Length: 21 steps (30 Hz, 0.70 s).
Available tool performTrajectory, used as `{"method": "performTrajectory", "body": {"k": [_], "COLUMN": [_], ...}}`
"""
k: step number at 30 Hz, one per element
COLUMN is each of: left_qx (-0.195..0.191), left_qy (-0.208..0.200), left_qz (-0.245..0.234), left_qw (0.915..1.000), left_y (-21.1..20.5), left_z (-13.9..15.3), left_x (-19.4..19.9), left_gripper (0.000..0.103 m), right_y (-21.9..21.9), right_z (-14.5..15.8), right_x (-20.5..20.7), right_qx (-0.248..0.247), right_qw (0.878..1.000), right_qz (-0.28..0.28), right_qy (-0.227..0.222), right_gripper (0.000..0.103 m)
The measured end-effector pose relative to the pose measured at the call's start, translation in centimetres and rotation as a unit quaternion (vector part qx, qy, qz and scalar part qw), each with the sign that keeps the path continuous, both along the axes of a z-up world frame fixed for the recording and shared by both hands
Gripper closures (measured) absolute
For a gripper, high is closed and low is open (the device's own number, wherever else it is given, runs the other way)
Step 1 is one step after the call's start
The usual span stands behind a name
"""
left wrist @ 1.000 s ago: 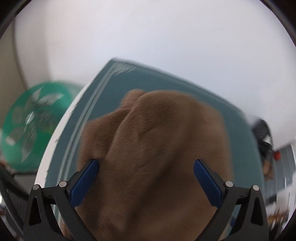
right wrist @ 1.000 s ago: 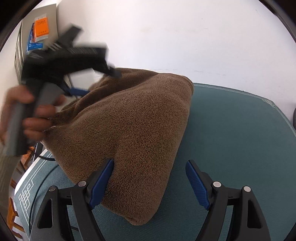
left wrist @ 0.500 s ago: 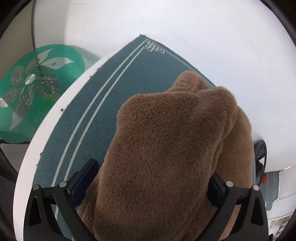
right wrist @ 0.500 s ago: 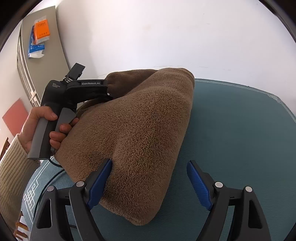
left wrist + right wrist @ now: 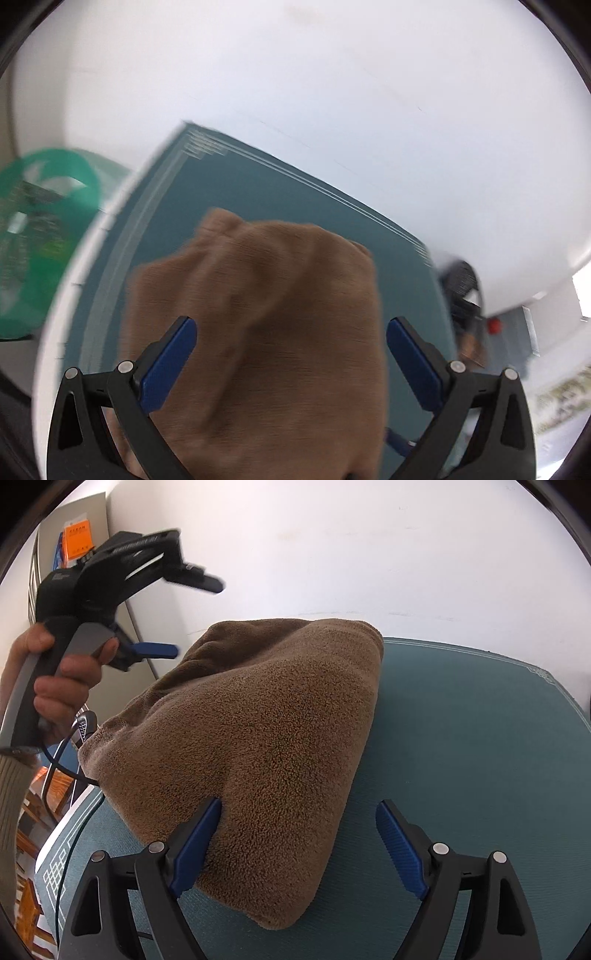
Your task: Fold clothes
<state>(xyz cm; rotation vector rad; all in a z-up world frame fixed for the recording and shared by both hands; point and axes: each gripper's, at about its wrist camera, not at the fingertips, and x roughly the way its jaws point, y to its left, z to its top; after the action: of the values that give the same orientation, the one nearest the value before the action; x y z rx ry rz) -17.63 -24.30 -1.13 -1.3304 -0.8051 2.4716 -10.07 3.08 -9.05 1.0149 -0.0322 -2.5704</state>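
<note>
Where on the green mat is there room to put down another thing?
The mat is bare between the brown fleece and its striped far edge. The left is crowded: the fleece heaps there, a cable trails beside it, and the left gripper hangs above.

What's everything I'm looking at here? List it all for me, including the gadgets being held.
Fleece garment: one, brown, lying bunched on the mat.
Mat: one, teal with pale border lines, covering the white table.
Wall: white, behind the table.
Round patterned object: one, green, beyond the table's edge; blurred.
Packets: orange and blue, on a grey panel by the wall.
Cable: one, dark, hanging beside the table.
Left hand-held gripper: black with blue pads, raised clear of the garment, jaws apart.
Right hand-held gripper: black with blue pads, jaws opening, garment corner between them.
Hand: one, with a beige sleeve, holding the left gripper's handle.
</note>
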Motion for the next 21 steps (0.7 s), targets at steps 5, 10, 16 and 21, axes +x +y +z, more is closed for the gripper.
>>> {"method": "performTrajectory", "body": {"k": [5,10,16,21], "left_qx": [-0.022,-0.048,-0.022,-0.006], "left_qy": [-0.079,-0.096,-0.098,-0.079], "left_qz": [0.048,0.071,0.077,0.071], "left_qw": [0.9955,0.9917,0.9920,0.9943], "left_y": [-2.4,-3.9,-5.2,-5.2], "left_z": [-4.4,-7.2,-7.0,-4.5], "left_x": [-2.7,-3.2,-3.3,-1.1], "left_gripper": [0.000,0.000,0.000,0.000], "right_y": [0.1,0.0,0.2,0.3], "right_z": [0.0,0.1,0.1,0.1], "right_x": [0.0,0.1,0.2,0.2], "right_qx": [-0.003,-0.004,-0.006,-0.005], "right_qw": [1.000,1.000,1.000,1.000], "right_qz": [0.001,0.009,0.008,0.001], "right_qy": [-0.002,-0.004,-0.005,-0.005], "right_gripper": [0.016,0.016,0.016,0.014]}}
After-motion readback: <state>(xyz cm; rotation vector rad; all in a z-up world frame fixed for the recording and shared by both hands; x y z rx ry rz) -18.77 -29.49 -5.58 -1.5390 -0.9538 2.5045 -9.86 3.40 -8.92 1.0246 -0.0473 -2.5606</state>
